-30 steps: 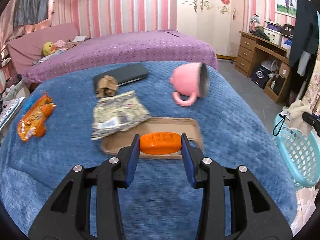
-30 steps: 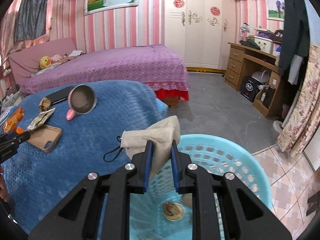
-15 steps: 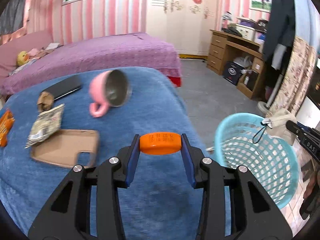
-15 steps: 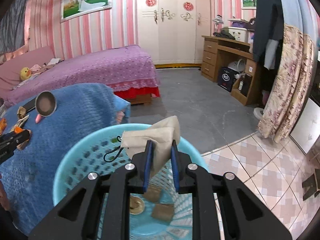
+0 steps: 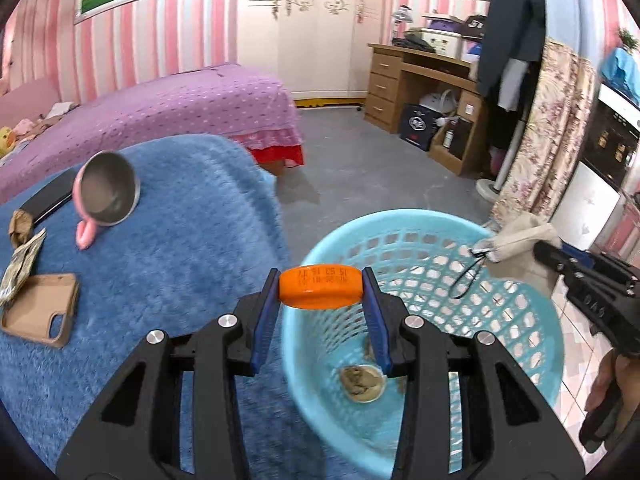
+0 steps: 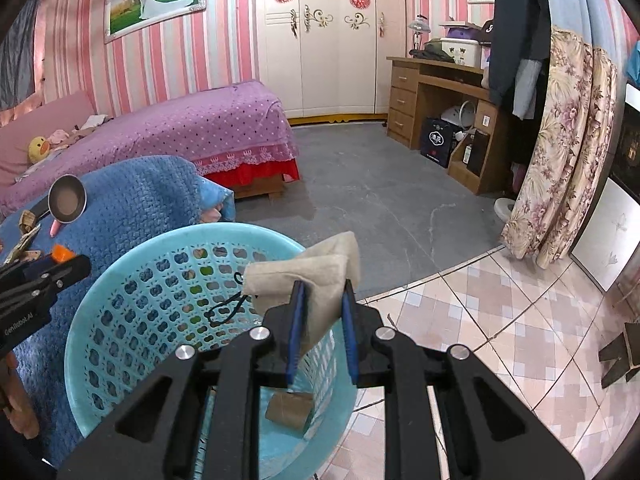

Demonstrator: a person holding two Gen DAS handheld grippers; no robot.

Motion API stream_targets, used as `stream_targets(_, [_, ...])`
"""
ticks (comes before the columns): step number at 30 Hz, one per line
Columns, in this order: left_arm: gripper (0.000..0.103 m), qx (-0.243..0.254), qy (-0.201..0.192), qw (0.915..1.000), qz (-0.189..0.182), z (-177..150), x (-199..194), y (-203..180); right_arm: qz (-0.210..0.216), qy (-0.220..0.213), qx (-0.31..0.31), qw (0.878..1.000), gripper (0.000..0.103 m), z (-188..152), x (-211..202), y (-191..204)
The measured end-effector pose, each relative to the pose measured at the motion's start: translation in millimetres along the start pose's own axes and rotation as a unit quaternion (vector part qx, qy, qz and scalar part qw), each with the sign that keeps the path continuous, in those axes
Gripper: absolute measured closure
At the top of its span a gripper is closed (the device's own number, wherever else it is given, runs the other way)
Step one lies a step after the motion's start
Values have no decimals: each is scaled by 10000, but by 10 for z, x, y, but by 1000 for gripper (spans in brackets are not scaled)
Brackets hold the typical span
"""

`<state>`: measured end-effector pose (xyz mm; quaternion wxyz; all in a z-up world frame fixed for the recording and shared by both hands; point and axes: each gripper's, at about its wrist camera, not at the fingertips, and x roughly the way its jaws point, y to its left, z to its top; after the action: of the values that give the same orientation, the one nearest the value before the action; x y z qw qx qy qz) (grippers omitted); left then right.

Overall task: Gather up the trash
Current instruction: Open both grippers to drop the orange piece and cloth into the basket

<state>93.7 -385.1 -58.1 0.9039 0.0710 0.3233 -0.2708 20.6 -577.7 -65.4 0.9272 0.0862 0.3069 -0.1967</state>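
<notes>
1. Left gripper (image 5: 321, 294): fingers closed on an orange oval capsule (image 5: 321, 291), held above the near rim of the light-blue laundry basket (image 5: 536, 316).
2. Right gripper (image 6: 322, 322): fingers clamped on a beige drawstring pouch (image 6: 320, 276), suspended over the basket's rim; black cord dangling inside.
3. Basket contents: brown scraps at bottom (image 5: 362, 378).
4. Blue-blanketed surface (image 5: 168, 264): pink mug (image 5: 105, 196) on its side, brown phone case (image 5: 38, 308), crumpled wrapper (image 5: 18, 266).

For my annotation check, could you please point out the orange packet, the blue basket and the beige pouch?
orange packet (image 5: 320, 286): left wrist view, front face.
blue basket (image 5: 516, 332): left wrist view, perforated inner wall.
beige pouch (image 6: 316, 272): right wrist view, upper fabric.
</notes>
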Motion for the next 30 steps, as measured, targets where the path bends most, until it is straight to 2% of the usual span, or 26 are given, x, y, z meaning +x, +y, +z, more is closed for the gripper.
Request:
stream_targets(2, [64,30,-58,10000,-14,31,-6,-26,12,-13,31,10000,84,2,-3,-7])
stream_targets(3, [57,34,-62,10000,-40,50,-3,-41,9,-14,45,10000,84,4,-11,-15])
stream_targets(4, [49,42,-22,10000,-49,67,5,-53,17,-22,46,10000,84,5,-16,-17])
stream_targets(5, [33,26,-12,10000,-3,81,3,-50,18,-25,38,10000,84,5,-15,-16])
stream_targets(6, [25,-12,-78,9999,103,89,-21,-30,13,-22,34,10000,84,3,-14,-19])
stream_targets(9, [18,-5,-152,9995,261,101,-85,67,30,-18,56,10000,84,10,-19,-14])
stream_targets(13, [16,-66,-164,9988,454,110,-118,210,107,-36,14,9999,84,23,-27,65])
stream_targets(16, [11,-78,-254,9974,668,113,-181,326,166,-27,-87,9998,84,28,-12,174])
stream_targets(21, [10,-162,-306,9957,855,81,-315,564,331,-46,-170,9993,81,31,9,325])
stream_targets(23, [9,-202,-295,9951,917,68,-341,637,361,-52,-208,9991,75,39,18,391])
stream_targets(24, [9,-227,-286,9947,957,60,-361,689,339,-62,-228,9991,66,47,18,418])
stream_targets(25, [9,-250,-289,9944,990,57,-385,740,315,-93,-239,9992,51,56,13,454])
stream_targets(27, [9,-298,-304,9937,1040,34,-435,839,308,-207,-222,9991,32,73,-18,519])
stream_targets(29, [9,-337,-320,9929,1097,29,-476,939,283,-254,-222,9990,28,91,-32,577])
stream_targets(30, [9,-342,-329,9926,1120,25,-495,974,259,-266,-224,9991,23,99,-35,601])
